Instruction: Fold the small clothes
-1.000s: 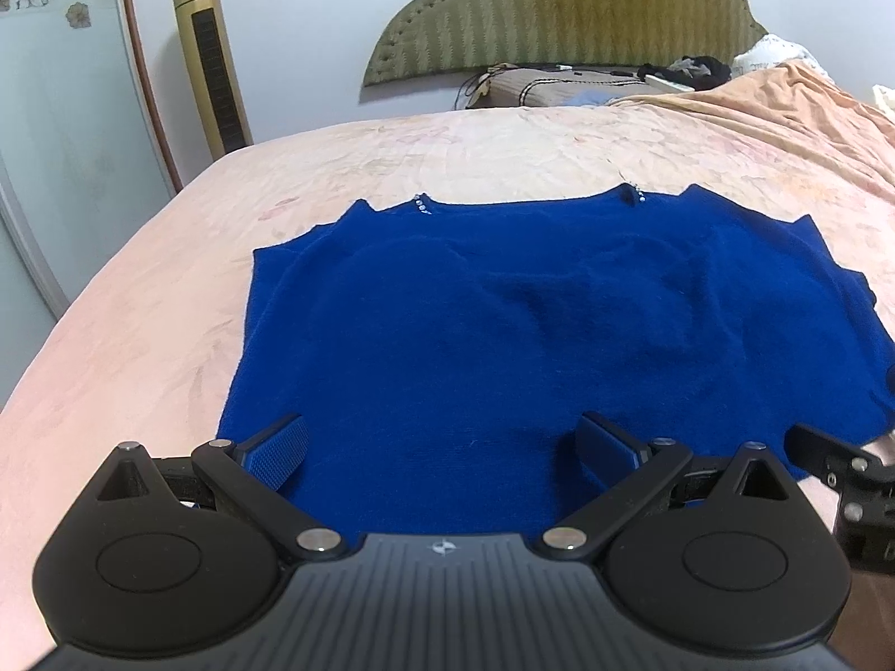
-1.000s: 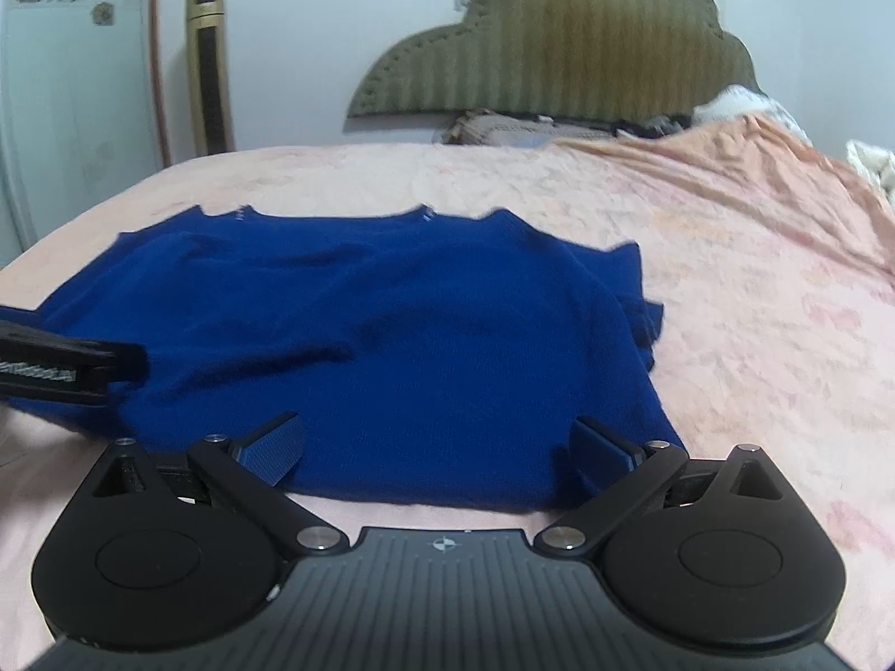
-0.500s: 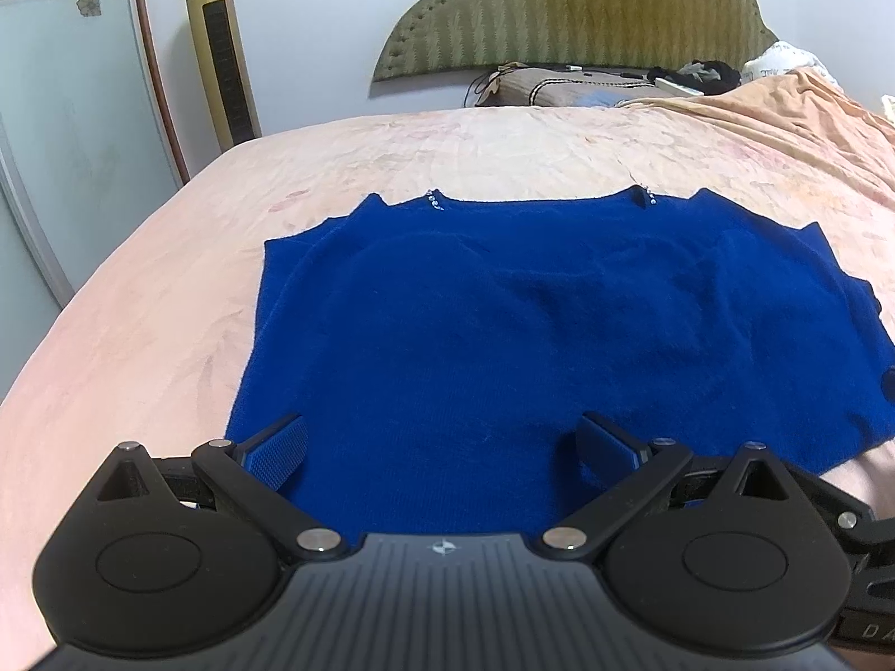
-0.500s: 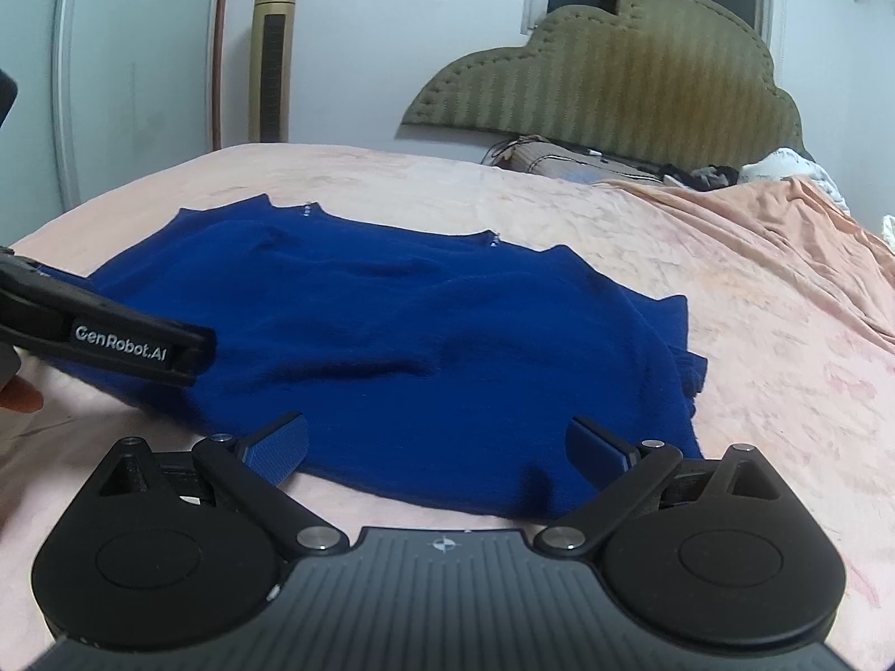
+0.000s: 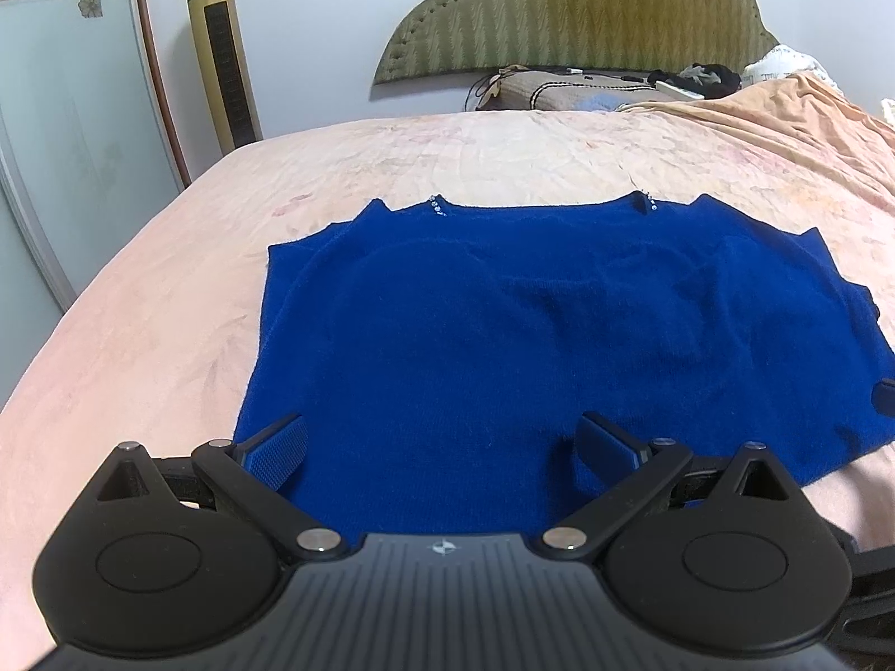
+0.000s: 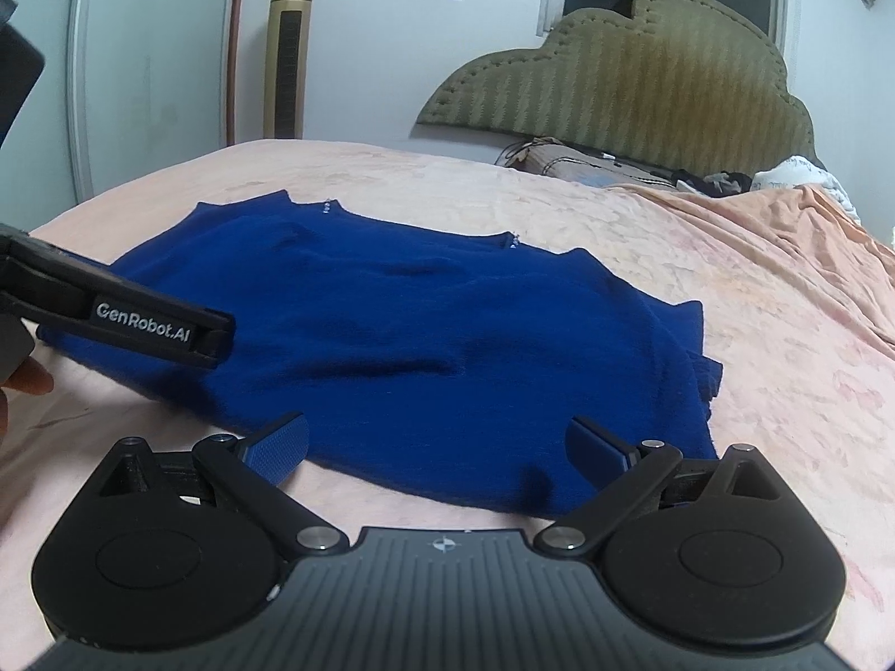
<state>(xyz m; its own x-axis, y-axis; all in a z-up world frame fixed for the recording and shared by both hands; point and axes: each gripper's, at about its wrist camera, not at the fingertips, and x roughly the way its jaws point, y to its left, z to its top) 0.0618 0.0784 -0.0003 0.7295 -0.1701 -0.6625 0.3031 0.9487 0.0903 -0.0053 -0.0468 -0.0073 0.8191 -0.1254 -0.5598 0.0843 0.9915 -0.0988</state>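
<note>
A small royal-blue knit sweater (image 5: 537,330) lies flat on the bed, neckline toward the headboard, hem toward me. In the left wrist view my left gripper (image 5: 442,442) hovers open over the hem's left half, with nothing between its blue pads. The right wrist view shows the same sweater (image 6: 425,330) from the right side. My right gripper (image 6: 439,442) stands open at the hem's near right corner, empty. The left gripper's black body (image 6: 128,319), marked GenRobot.AI, reaches in from the left over the sweater's edge.
The pink bedspread (image 5: 145,324) covers the whole bed, bunched up at the right (image 6: 783,257). A green padded headboard (image 5: 576,17) and a pillow with dark items (image 5: 576,92) are at the far end. A gold tower fan (image 5: 221,50) stands by the wall.
Both grippers have pulled back and risen a little from the hem. The right gripper has swung to view the sweater more from the right. The sweater has not moved.
</note>
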